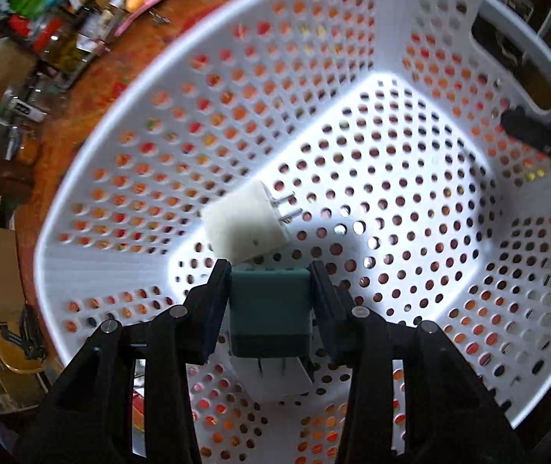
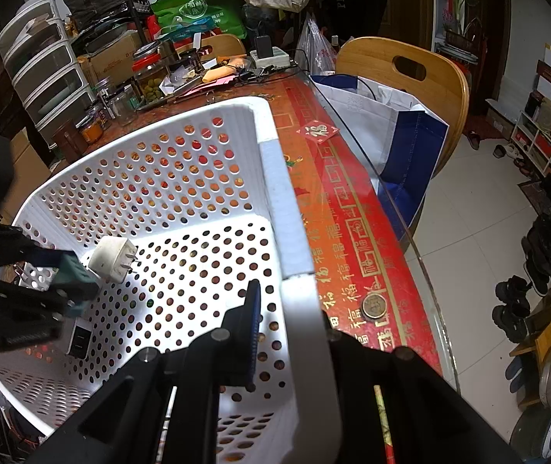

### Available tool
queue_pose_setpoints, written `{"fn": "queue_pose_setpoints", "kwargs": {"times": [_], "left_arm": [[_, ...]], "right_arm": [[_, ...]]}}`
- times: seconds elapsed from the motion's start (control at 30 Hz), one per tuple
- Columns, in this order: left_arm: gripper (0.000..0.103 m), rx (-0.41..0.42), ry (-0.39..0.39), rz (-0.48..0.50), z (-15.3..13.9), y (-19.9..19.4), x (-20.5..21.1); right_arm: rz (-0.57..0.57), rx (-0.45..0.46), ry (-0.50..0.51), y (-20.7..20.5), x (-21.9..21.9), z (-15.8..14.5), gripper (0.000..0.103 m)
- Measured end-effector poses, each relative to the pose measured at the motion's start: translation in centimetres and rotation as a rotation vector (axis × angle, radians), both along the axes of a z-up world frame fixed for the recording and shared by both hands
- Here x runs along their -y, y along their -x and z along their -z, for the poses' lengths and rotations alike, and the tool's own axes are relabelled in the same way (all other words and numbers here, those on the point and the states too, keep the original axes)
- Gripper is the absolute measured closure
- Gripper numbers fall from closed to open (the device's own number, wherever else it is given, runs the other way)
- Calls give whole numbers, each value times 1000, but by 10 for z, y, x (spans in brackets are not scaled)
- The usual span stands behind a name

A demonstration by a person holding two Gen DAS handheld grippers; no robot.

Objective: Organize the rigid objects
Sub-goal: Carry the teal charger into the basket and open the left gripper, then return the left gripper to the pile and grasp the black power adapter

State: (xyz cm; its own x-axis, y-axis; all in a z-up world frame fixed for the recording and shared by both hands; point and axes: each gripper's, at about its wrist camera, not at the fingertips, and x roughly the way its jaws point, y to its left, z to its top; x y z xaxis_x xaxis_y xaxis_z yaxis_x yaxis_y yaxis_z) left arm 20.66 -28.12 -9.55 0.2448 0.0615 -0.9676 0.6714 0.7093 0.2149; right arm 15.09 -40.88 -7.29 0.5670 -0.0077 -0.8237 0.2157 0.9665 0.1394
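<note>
A white perforated basket [image 1: 128, 178] stands on the red patterned table; it also shows in the right wrist view [image 2: 287, 201]. My left gripper [image 1: 271, 274] is shut on a dark green plug adapter [image 1: 269, 309] and holds it inside the basket, above the floor. A white plug adapter [image 1: 246, 228] with metal prongs is just beyond the green one; it looks airborne or stuck to it [image 2: 115, 259]. A white rectangular device [image 2: 80, 338] lies on the basket floor under the left gripper [image 2: 78, 278]. My right gripper [image 2: 294, 309] is shut on the basket's right rim [image 2: 306, 348], one finger [image 2: 252, 309] inside.
The table [image 2: 337, 208] has a glass edge on the right, a coin [image 2: 374, 305] and a red sticker [image 2: 319, 131]. Jars, boxes and bags crowd its far end [image 2: 151, 73]. A wooden chair [image 2: 422, 73] with a white-and-blue bag [image 2: 403, 135] stands to the right.
</note>
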Motion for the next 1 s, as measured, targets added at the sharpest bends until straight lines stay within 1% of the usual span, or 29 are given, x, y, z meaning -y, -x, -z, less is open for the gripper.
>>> {"fn": "queue_pose_setpoints", "kwargs": {"times": [0.07,0.1,0.17,0.2,0.23,0.27,0.33,0.37,0.4,0.43,0.47,0.5,0.57,0.6,0.63,0.67,0.73,0.77,0.83,0.87,0.93,1.0], "left_arm": [[64,-30,-18,7,9,0,2],[64,-39,-8,8,9,0,2],[62,-18,44,2,-1,0,-2],[55,5,81,1,-11,2,-7],[44,44,137,-6,-27,5,-16],[38,80,178,-14,-40,4,-25],[17,181,257,-41,-69,14,-58],[14,238,301,-65,-85,20,-83],[7,283,332,-93,-95,23,-107],[0,339,364,-142,-105,31,-141],[0,375,372,-184,-110,31,-167],[0,405,363,-233,-110,31,-191],[0,438,304,-355,-99,26,-239],[0,433,281,-401,-90,21,-257],[0,413,264,-442,-78,15,-274],[0,370,259,-481,-60,8,-292],[0,308,272,-519,-35,1,-315],[0,292,280,-535,-21,-3,-326],[0,278,293,-557,-3,-9,-337],[0,267,313,-567,7,-15,-341],[0,242,339,-581,18,-26,-344],[0,201,363,-595,34,-39,-339]], "right_arm": [[-3,1,-1,-1,-1,-1,88],[-5,1,-1,-1,-1,-1,88],[-7,2,-3,-2,-1,-1,88],[-7,2,-5,-1,0,-1,88],[-7,3,-7,-2,0,-1,88],[-8,2,-7,-1,1,0,88],[-10,2,-6,-1,1,1,88],[-11,3,-7,-1,1,1,88],[-11,3,-7,0,1,1,88],[-12,1,-5,-1,1,1,88],[-13,-2,-2,-1,1,1,88],[-13,-3,-1,-2,1,1,88],[-14,-8,4,-3,1,1,88],[-15,-9,4,-3,1,1,88],[-14,-7,3,-4,0,1,88],[-13,-7,3,-4,1,1,88],[-8,-3,-2,-4,1,1,88],[-7,-3,-4,-3,1,1,88],[-5,-3,-3,-3,1,1,88],[-6,-4,-3,-2,1,1,88],[-6,-5,-3,-2,1,1,88],[-6,-5,-3,-1,2,2,88]]}}
